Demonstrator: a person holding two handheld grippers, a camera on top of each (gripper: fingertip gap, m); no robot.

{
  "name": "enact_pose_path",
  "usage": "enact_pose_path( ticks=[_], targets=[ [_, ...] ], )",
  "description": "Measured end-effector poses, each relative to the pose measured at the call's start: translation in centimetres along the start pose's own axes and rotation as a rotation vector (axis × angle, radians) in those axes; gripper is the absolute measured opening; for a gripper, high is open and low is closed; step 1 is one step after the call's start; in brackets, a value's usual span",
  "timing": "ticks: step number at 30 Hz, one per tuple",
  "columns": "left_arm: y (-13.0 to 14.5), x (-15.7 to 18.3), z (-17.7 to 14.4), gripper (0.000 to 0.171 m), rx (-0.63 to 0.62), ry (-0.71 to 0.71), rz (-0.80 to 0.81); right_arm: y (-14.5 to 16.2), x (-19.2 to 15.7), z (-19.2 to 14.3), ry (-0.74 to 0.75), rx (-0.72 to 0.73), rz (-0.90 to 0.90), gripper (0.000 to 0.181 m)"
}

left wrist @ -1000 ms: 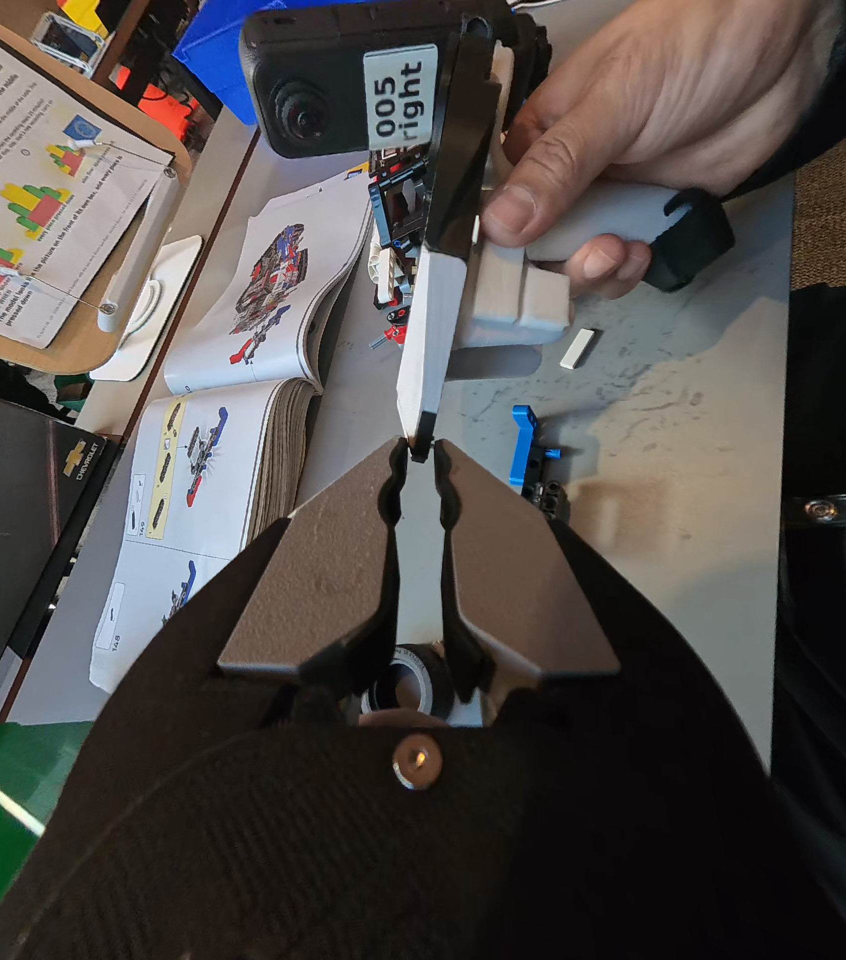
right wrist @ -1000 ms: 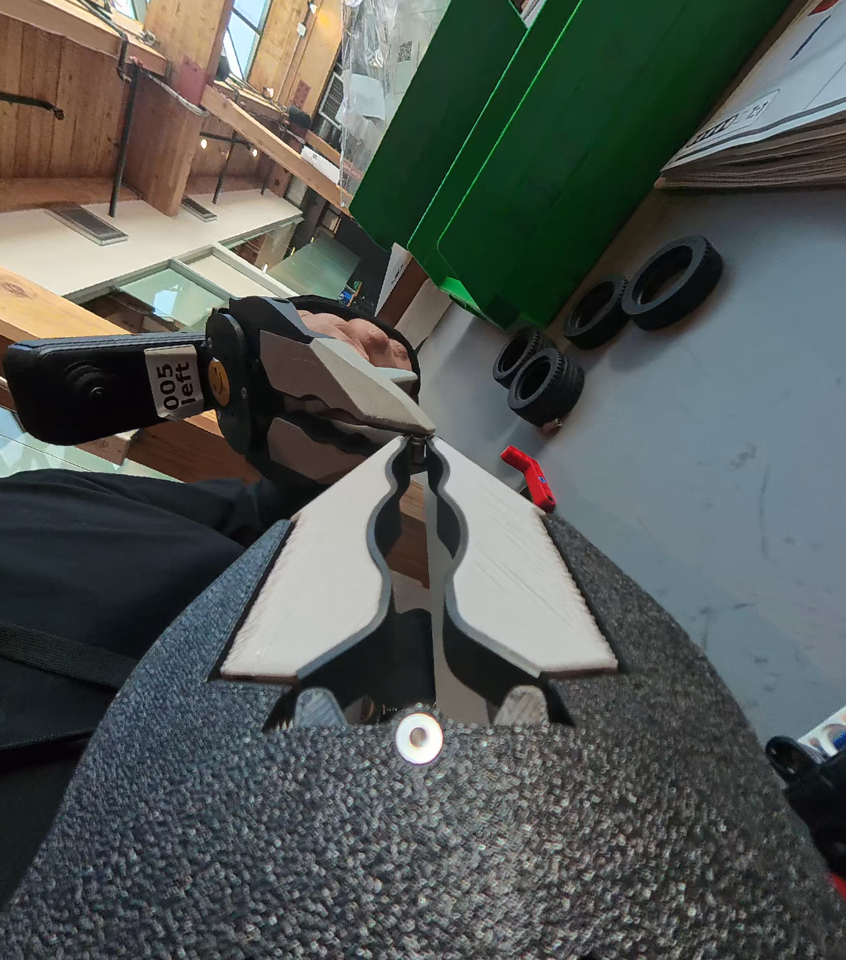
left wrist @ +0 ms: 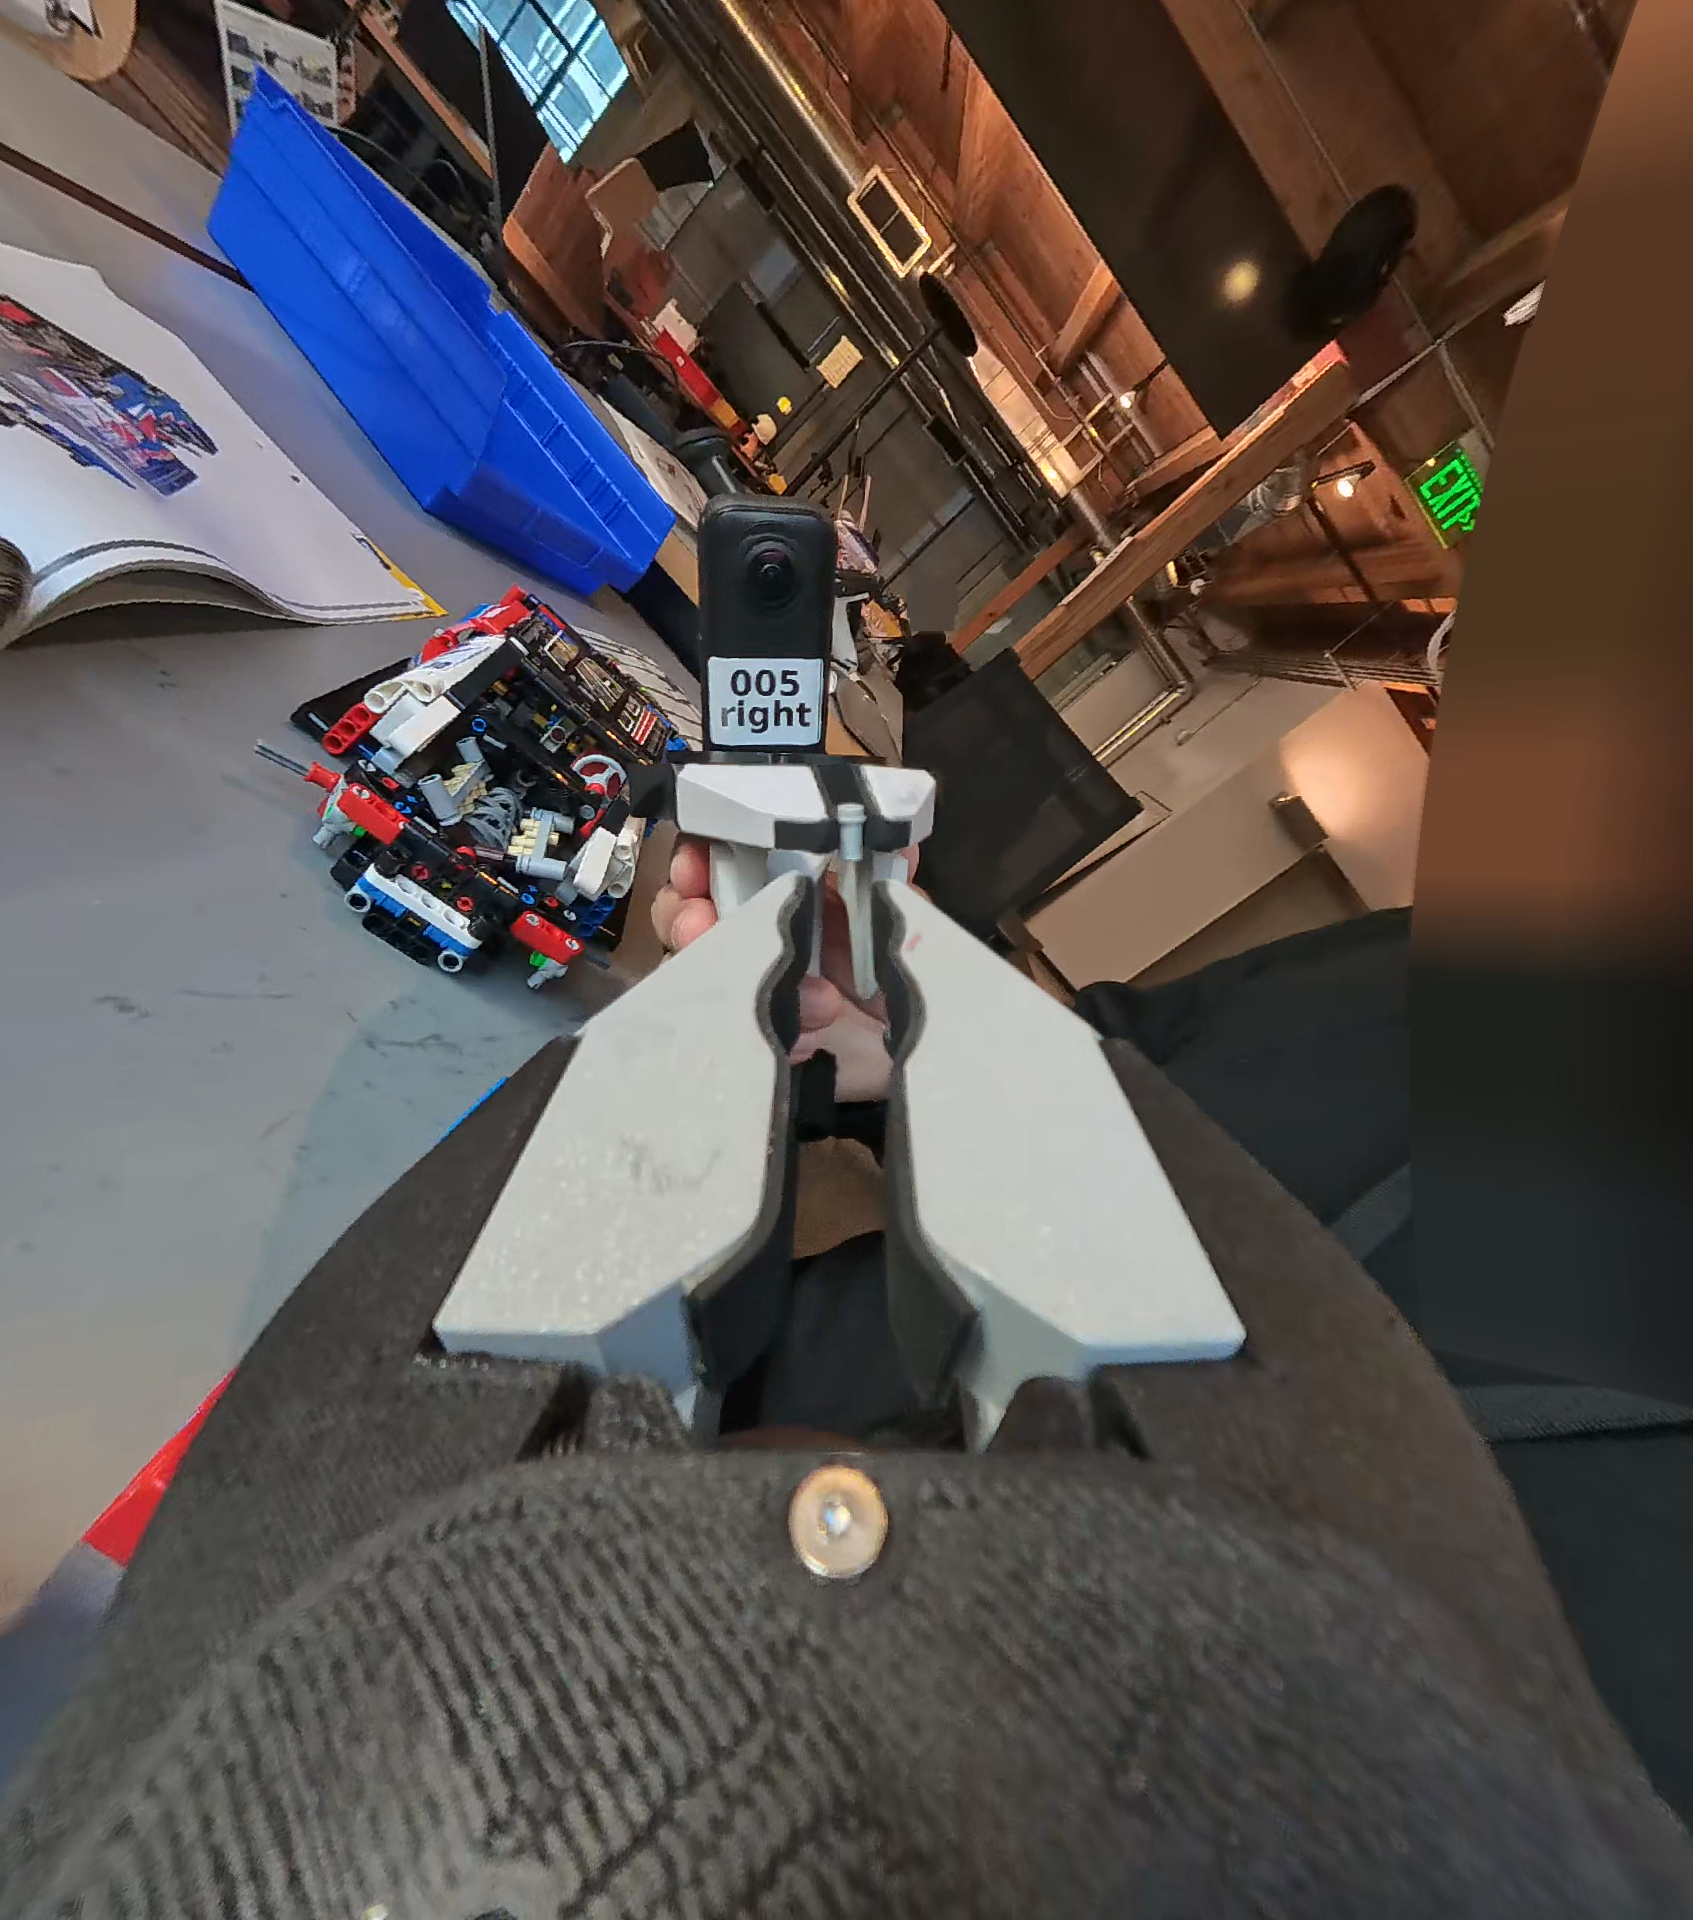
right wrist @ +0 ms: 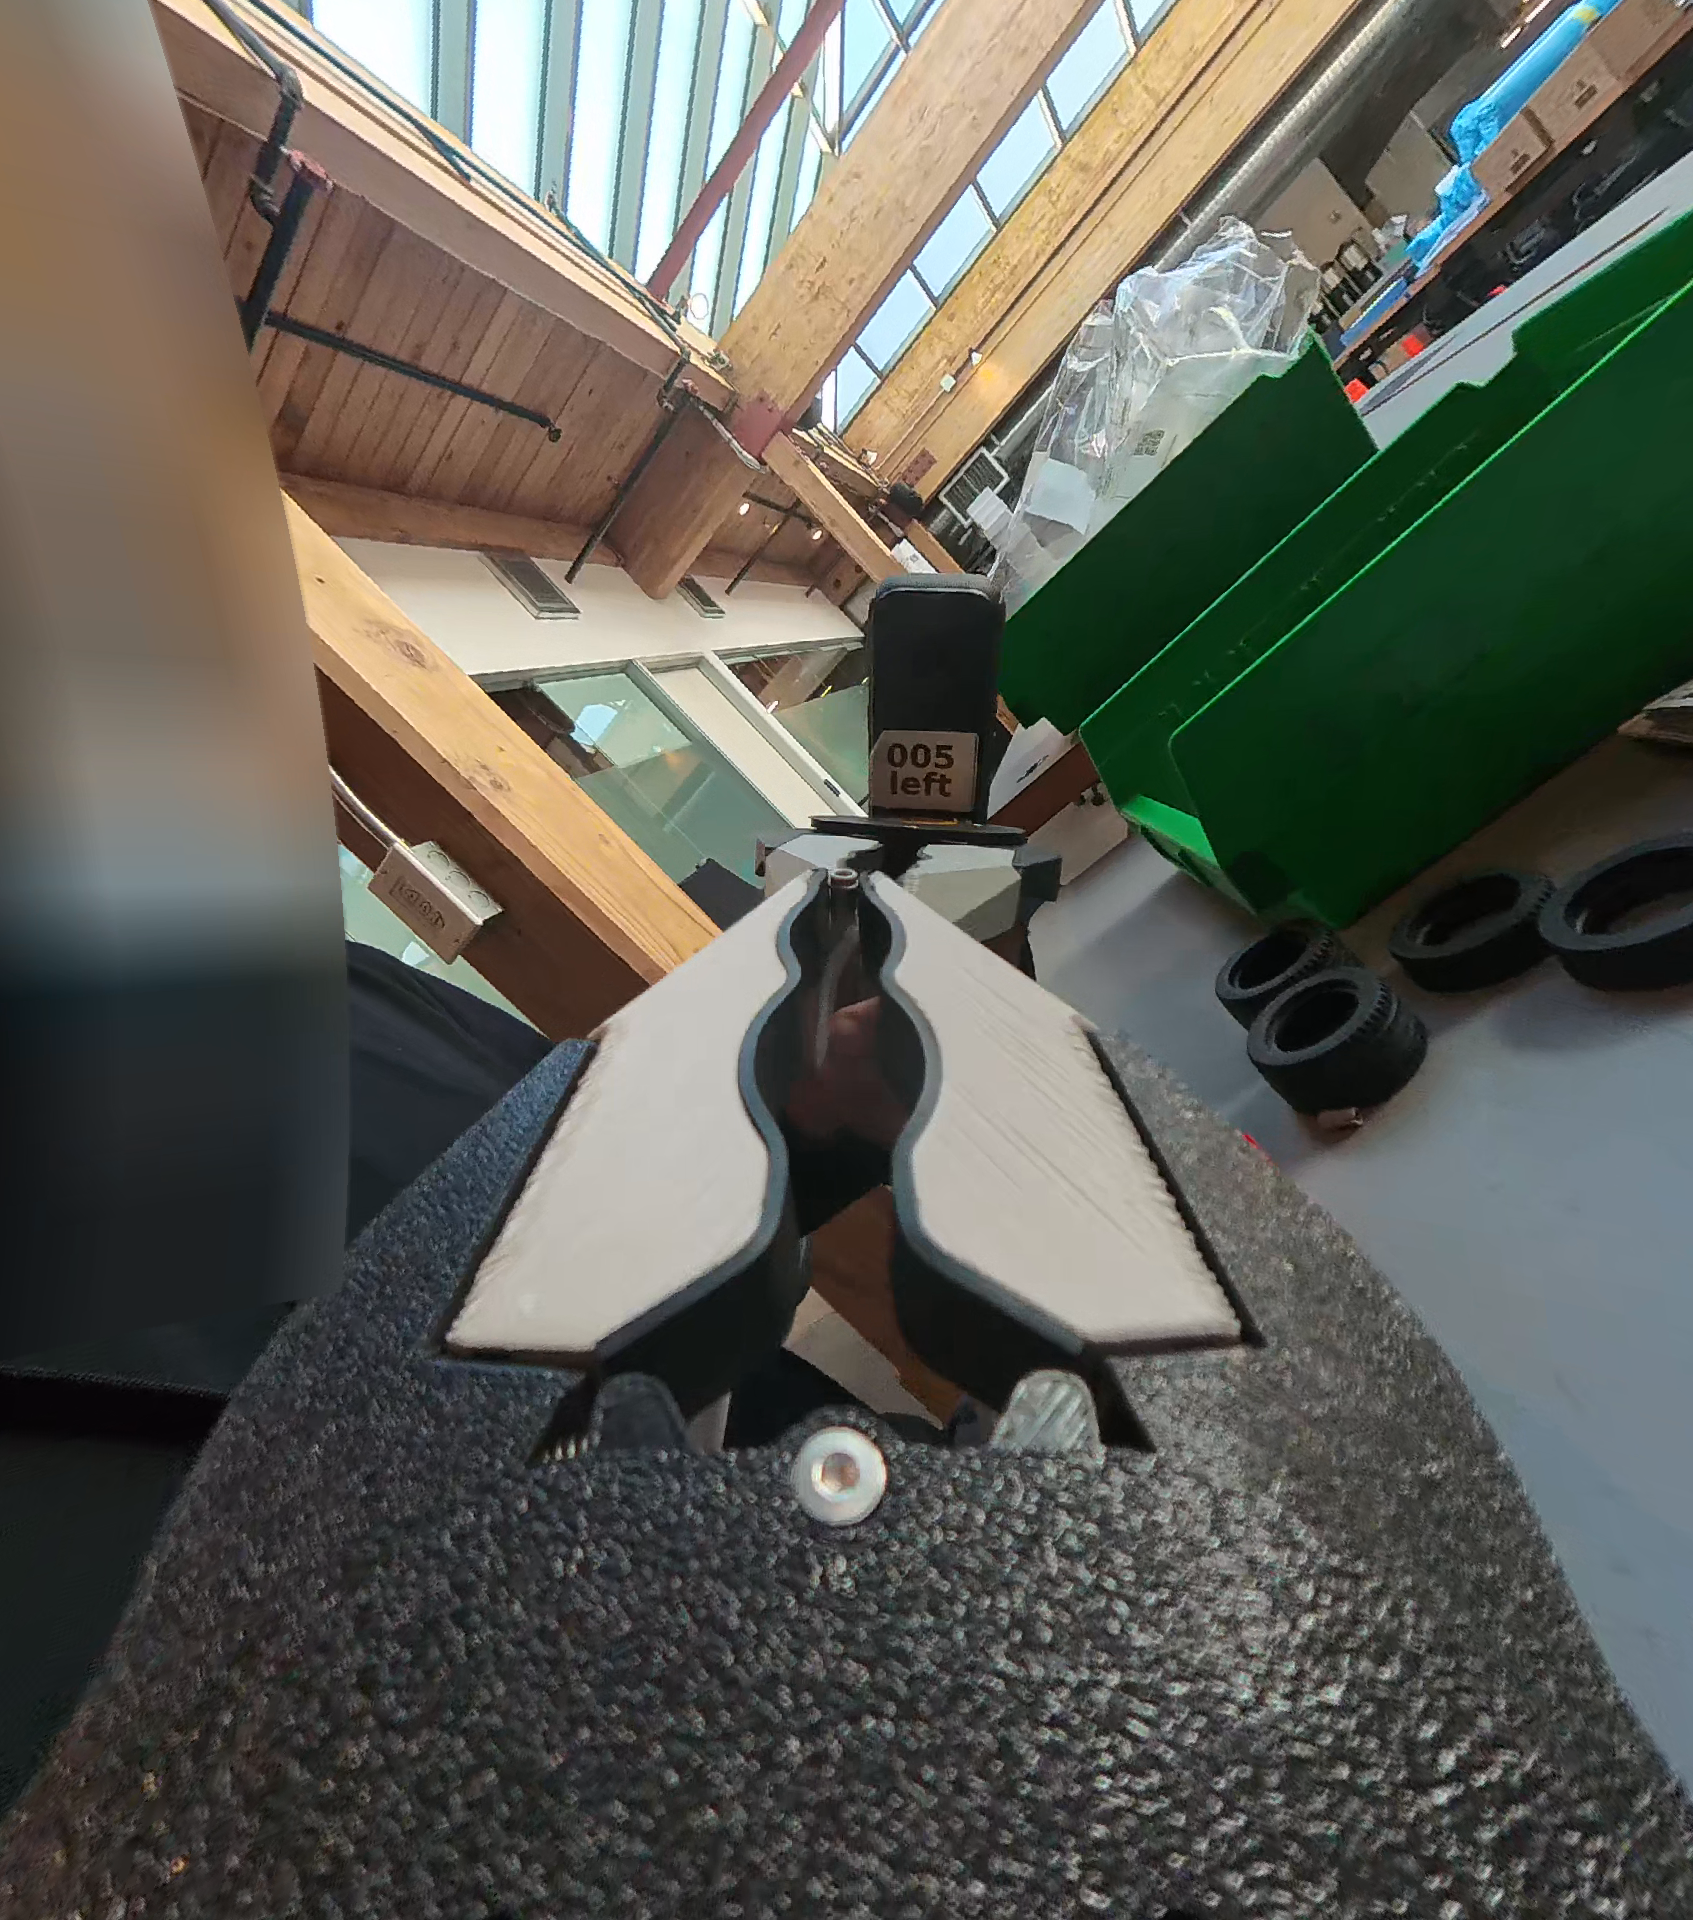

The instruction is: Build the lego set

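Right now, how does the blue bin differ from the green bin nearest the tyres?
Colour: the blue bin is bright blue, the green bin vivid green.
Neighbours: the blue bin sits behind the half-built lego model, past the open instruction book; the green bin has black tyres lying in front of it.
Surface: the blue bin's side is stepped; the green bin shows a plain flat wall.
Both are plastic bins on the grey table.

ahead: right gripper [left wrist: 852, 831] blocks left gripper [left wrist: 847, 899] (tips nearly meeting) | left: lego model [left wrist: 489, 821] | elsewhere: open tabletop [left wrist: 94, 987]
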State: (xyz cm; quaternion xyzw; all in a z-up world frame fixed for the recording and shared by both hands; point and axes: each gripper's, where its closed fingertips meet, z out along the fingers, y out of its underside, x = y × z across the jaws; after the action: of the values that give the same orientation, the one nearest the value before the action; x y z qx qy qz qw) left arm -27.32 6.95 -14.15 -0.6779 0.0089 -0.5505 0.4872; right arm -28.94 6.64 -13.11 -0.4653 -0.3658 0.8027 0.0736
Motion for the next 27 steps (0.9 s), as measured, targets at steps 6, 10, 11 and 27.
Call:
enact_pose_path(
  ticks=[6,10,11,27],
  targets=[
    [0.0,0.3,0.2,0.006,-0.006,0.016,-0.009,0.2,0.3,0.0,0.004,-0.01,0.019,0.005],
    [0.0,0.1,0.1,0.001,0.005,0.024,-0.024,0.4,0.3,0.1,0.009,-0.016,0.014,0.005],
    [0.0,0.1,0.1,0.0,0.007,0.032,-0.038,0.4,0.3,0.1,0.011,-0.018,0.011,0.005],
    [0.1,0.4,-0.8,0.018,-0.239,-0.365,0.936,1.5,0.6,-0.1,0.022,-0.108,0.15,0.005]
  ],
)
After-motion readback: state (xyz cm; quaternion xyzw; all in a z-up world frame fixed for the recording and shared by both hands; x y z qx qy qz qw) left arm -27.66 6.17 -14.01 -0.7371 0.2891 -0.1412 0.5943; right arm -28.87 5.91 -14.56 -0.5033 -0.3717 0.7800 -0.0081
